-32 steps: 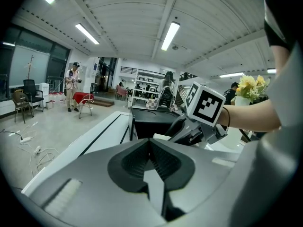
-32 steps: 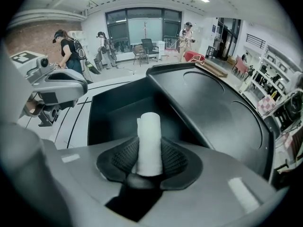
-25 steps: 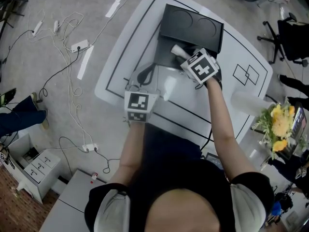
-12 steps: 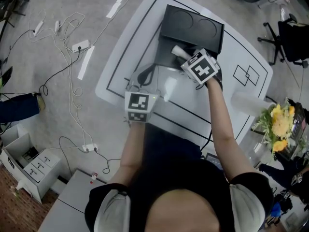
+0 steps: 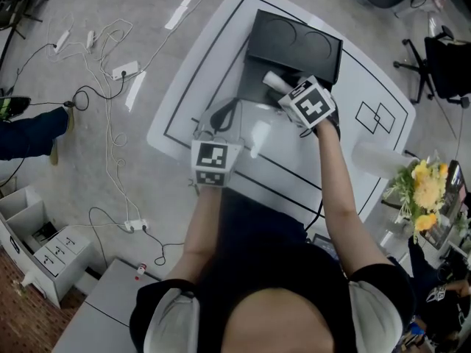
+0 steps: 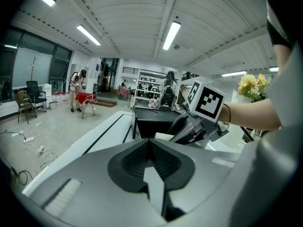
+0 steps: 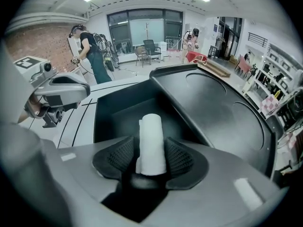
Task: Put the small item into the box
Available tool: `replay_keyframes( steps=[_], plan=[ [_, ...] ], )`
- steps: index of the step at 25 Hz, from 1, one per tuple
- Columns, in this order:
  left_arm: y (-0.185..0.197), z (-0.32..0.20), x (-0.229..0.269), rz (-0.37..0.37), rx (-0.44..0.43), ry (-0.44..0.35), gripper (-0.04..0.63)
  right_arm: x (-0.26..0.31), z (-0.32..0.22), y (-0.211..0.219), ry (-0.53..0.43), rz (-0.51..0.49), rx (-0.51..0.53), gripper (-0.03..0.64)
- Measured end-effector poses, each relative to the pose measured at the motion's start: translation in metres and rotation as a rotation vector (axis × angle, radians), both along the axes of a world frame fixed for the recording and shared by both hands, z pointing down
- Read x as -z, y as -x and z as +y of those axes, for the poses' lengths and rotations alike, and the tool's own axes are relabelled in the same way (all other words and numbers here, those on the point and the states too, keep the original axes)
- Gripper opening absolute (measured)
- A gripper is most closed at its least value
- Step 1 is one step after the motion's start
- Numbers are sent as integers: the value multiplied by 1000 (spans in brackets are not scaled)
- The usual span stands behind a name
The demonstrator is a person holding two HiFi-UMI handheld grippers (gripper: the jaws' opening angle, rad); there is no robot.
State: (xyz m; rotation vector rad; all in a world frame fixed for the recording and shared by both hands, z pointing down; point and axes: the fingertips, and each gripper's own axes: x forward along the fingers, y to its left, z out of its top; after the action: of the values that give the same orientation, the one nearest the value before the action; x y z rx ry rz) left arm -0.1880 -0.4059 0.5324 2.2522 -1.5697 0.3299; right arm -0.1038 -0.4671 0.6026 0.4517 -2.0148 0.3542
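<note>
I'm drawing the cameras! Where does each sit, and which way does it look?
Head view: on the person's head, looking steeply down at the white table, open black box, left arm and right arm.
Left gripper view: on the left gripper, looking across the table at the box; its shut jaws show.
Right gripper view: on the right gripper, looking down into the box; its jaws, just opened wider, flank the small white roll.
Shared: both gripper views show the box.

Left claw (image 6: 149, 143) closed, black box (image 6: 152, 126) ahead
</note>
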Motion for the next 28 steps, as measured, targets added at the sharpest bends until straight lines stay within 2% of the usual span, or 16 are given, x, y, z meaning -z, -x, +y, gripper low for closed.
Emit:
replay_keyframes(
  steps=[15, 28],
  plan=[
    [-8, 8, 9, -20, -4, -17, 8, 20, 1, -8, -38, -41, -26, 219],
    [-18, 23, 22, -34, -13, -38, 8, 51, 10, -22, -123, -74, -73, 221]
  ],
)
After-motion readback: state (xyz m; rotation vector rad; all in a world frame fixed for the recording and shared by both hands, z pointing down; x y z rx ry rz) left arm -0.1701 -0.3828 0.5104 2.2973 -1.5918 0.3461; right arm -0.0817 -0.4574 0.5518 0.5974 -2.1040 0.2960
